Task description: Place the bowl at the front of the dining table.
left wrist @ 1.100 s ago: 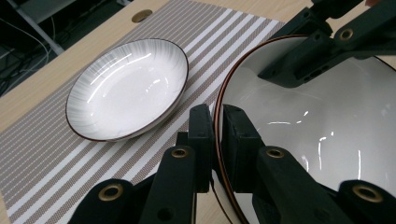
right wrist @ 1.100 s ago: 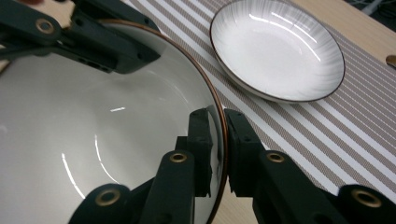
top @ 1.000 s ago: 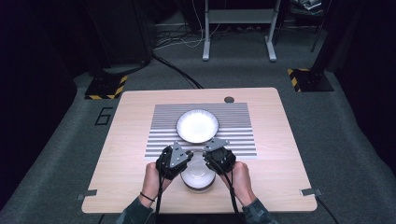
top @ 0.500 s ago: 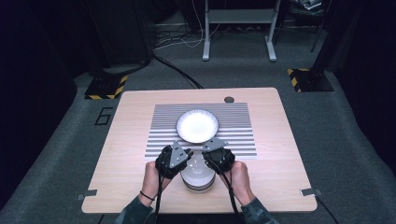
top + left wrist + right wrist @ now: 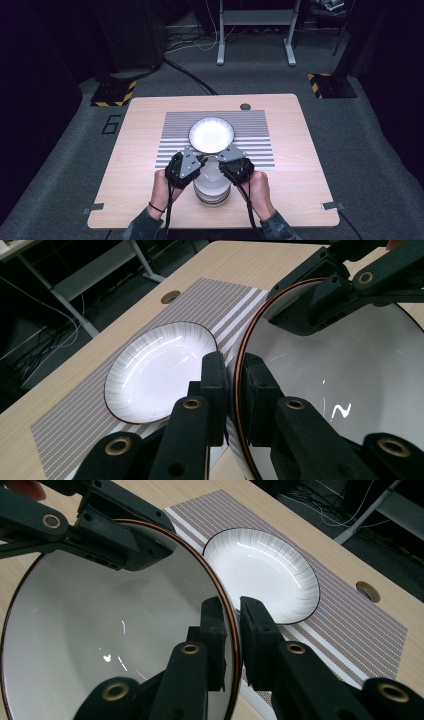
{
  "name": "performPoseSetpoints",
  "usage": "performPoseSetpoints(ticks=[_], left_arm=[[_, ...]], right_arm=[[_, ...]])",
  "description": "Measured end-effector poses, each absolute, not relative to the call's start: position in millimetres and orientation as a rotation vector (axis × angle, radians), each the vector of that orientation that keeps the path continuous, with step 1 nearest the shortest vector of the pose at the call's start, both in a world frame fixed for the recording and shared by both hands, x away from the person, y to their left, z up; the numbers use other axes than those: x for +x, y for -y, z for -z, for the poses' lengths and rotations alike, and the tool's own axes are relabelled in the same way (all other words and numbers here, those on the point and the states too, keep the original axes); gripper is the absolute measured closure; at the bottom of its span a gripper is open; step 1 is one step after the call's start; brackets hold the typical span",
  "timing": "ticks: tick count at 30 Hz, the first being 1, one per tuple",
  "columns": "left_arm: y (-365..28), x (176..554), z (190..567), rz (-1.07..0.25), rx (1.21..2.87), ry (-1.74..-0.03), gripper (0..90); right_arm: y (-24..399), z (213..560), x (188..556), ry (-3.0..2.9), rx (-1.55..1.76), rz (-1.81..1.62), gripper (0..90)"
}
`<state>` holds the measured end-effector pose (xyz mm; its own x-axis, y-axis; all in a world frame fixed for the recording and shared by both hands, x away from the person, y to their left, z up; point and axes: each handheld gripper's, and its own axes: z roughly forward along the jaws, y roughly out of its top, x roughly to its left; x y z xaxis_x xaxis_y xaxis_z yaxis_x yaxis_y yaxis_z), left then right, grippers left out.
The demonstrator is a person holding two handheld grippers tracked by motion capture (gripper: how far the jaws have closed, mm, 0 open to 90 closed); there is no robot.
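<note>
Two grippers clamp the same white bowl (image 5: 212,181), one on each side of its brown-edged rim. In the left gripper view the left gripper (image 5: 231,390) has its jaws drawn together on the rim, one pad inside the wall and one outside. The right gripper (image 5: 232,630) in its own view pinches the opposite side of the rim the same way. From above, the left gripper (image 5: 186,167) and right gripper (image 5: 234,164) sit at the bowl's two flanks, with the person's hands behind them at the near table edge.

Compared with a second ago, the bowl looks slightly larger and higher in the high view and seems to be off the tabletop, while both grips are unchanged and the left hand has barely shifted.

Just beyond the bowl, and close to its far rim, a shallow white plate (image 5: 211,134) with a dark rim and faint radial lines lies on a grey striped mat (image 5: 252,135). Further past the bowl, a round cable hole (image 5: 245,106) sits near the far edge of the wooden table (image 5: 300,170). Beyond the table stand a metal desk frame (image 5: 255,30) and a yellow-and-black striped floor base (image 5: 114,93).
</note>
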<state>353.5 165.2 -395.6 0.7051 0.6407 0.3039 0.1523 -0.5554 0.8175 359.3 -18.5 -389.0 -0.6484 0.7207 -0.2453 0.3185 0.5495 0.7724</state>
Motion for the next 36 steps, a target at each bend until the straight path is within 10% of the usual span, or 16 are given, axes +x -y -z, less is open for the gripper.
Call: performPoseSetpoints(ticks=[36], left_arm=[[-171, 386, 364, -0.733, 2.079, -0.601, 81.0]], right_arm=[[14, 360, 382, -2.188, 0.824, -0.97, 81.8]])
